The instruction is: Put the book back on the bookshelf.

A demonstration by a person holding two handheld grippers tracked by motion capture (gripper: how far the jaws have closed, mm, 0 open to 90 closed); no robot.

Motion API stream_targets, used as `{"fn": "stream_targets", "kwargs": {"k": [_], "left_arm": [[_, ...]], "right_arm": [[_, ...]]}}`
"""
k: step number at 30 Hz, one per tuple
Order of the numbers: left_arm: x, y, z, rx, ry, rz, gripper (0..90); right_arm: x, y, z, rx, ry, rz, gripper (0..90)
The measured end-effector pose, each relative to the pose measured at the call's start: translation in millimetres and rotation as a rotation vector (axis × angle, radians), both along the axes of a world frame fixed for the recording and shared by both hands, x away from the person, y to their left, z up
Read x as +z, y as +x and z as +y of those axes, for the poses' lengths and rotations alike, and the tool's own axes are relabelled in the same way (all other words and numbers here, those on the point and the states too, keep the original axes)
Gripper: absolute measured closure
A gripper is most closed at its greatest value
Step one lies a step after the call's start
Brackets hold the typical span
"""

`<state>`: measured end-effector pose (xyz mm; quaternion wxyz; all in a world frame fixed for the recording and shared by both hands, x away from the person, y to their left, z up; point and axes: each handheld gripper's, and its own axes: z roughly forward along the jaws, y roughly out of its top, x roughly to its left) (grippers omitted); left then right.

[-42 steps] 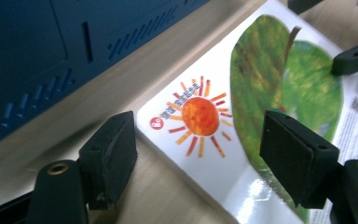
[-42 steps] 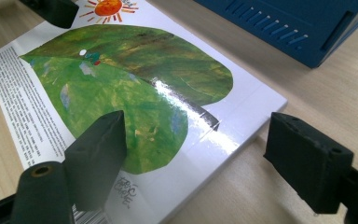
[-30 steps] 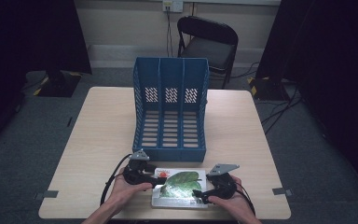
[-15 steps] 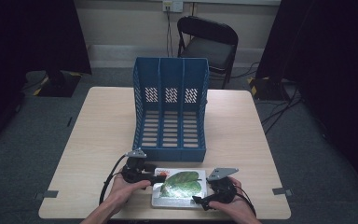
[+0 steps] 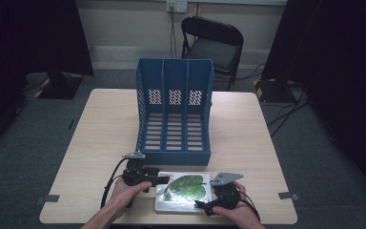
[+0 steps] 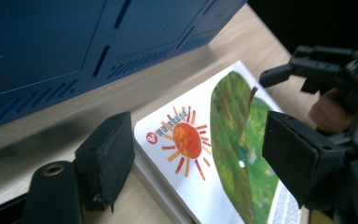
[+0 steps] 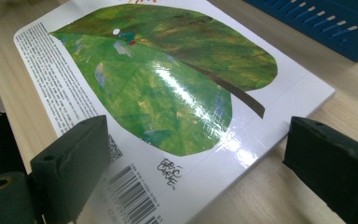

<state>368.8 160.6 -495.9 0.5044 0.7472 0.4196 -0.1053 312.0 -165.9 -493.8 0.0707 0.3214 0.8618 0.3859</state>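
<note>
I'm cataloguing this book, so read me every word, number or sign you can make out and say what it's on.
"Eric Carle", handwritten signature: on the book cover, under the green leaf.
Barcode with digits: on the cover's corner, digits too small to read.
Block of small print: along the cover's edge, too small to read.
Red logo and characters beside the sun: too blurred to read.

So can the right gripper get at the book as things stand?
Probably yes: the right gripper has just been opening, its jaws straddle a corner of the book lying flat on the table, with nothing between.
</note>
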Motion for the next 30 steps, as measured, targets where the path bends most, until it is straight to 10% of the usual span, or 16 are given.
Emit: {"fn": "stream_targets", "kwargs": {"k": [9, 16, 18, 30], "left_arm": [[-10.4, 0.7, 4.2, 0.018, -0.125, 0.134, 37.0], [-6.7, -1.6, 2.1, 0.009, -0.055, 0.086, 43.2], [-5.7, -3.6, -0.8, -0.003, 0.038, 0.034, 49.2], [-6.2, -2.8, -0.1, -0.037, 0.054, 0.045, 64.0]], "right_arm": [[-0.4, 1.2, 0.4, 0.0, 0.011, 0.005, 6.0], [-0.2, 1.7, 0.8, -0.001, 0.015, 0.006, 6.3], [-0.2, 1.7, 1.4, -0.002, 0.01, 0.004, 6.5], [0.2, 4.5, 0.0, -0.018, 0.017, 0.01, 7.4]]}}
